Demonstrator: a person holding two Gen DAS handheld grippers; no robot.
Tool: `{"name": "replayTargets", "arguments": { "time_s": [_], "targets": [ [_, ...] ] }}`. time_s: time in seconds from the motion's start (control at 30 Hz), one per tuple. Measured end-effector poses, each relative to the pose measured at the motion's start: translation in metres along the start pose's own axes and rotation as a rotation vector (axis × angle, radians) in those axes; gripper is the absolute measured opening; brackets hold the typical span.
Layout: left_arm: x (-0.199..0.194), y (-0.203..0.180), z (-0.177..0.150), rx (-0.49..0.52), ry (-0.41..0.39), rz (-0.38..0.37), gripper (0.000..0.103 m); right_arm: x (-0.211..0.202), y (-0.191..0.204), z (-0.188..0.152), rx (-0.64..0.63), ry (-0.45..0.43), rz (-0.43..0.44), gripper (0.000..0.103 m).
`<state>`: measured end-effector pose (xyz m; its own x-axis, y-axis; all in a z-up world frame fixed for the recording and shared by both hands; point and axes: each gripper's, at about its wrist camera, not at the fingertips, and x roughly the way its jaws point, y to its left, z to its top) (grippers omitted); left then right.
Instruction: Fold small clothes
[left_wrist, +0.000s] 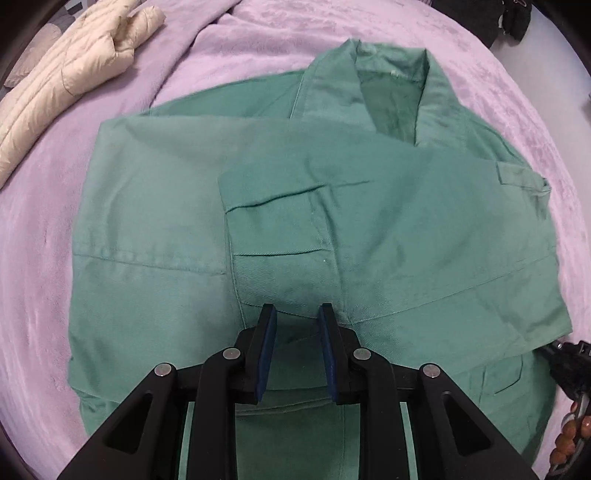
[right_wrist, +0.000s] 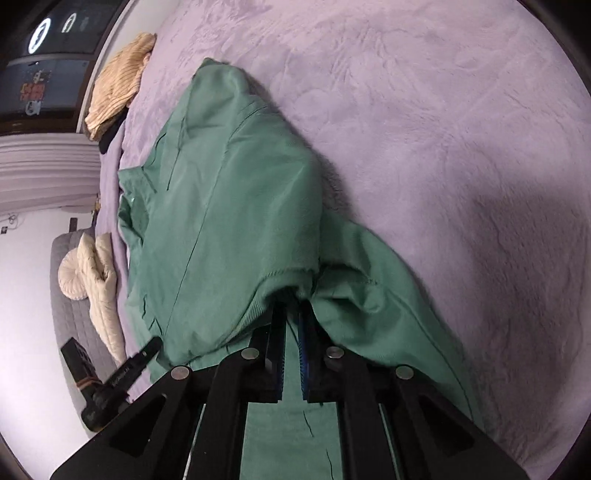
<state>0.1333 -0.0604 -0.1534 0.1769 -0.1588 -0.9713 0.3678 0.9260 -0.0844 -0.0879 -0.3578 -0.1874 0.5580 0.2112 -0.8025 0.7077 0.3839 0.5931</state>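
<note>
A green collared shirt (left_wrist: 369, 229) lies on the purple blanket (left_wrist: 33, 258), collar at the far side and sleeves laid across the front. My left gripper (left_wrist: 297, 314) points down over its near middle. The jaws stand a little apart and the cloth lies flat beneath them, not pinched. In the right wrist view the same green shirt (right_wrist: 229, 206) rises in a lifted ridge. My right gripper (right_wrist: 295, 299) is shut on a bunched hem edge of it, and the cloth drapes away to both sides of the fingers.
A cream puffer jacket (left_wrist: 70, 77) lies at the far left of the blanket. A cream ribbed garment (right_wrist: 118, 81) sits near the bed's edge, with white floor (right_wrist: 26, 314) beyond. Open purple blanket (right_wrist: 461, 166) stretches right of the shirt. Dark items (left_wrist: 480, 18) lie at the far right.
</note>
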Motion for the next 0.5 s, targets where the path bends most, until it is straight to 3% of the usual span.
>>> {"name": "replayTargets", "arguments": {
  "time_s": [0.13, 0.17, 0.37, 0.5],
  "targets": [
    [0.0, -0.003, -0.003, 0.024, -0.02, 0.014, 0.025, -0.043, 0.001, 0.009, -0.033, -0.231, -0.08, 0.006],
    [0.001, -0.003, -0.003, 0.029, -0.019, 0.013, 0.025, -0.047, -0.004, 0.012, -0.024, -0.241, -0.083, 0.002],
    [0.0, -0.005, -0.004, 0.037, -0.018, 0.029, 0.025, -0.056, -0.012, 0.011, -0.022, -0.193, -0.112, 0.002],
    [0.0, -0.003, -0.005, 0.047, -0.021, 0.025, 0.026, -0.089, -0.007, 0.01, -0.065, -0.235, -0.108, 0.01]
  ]
}}
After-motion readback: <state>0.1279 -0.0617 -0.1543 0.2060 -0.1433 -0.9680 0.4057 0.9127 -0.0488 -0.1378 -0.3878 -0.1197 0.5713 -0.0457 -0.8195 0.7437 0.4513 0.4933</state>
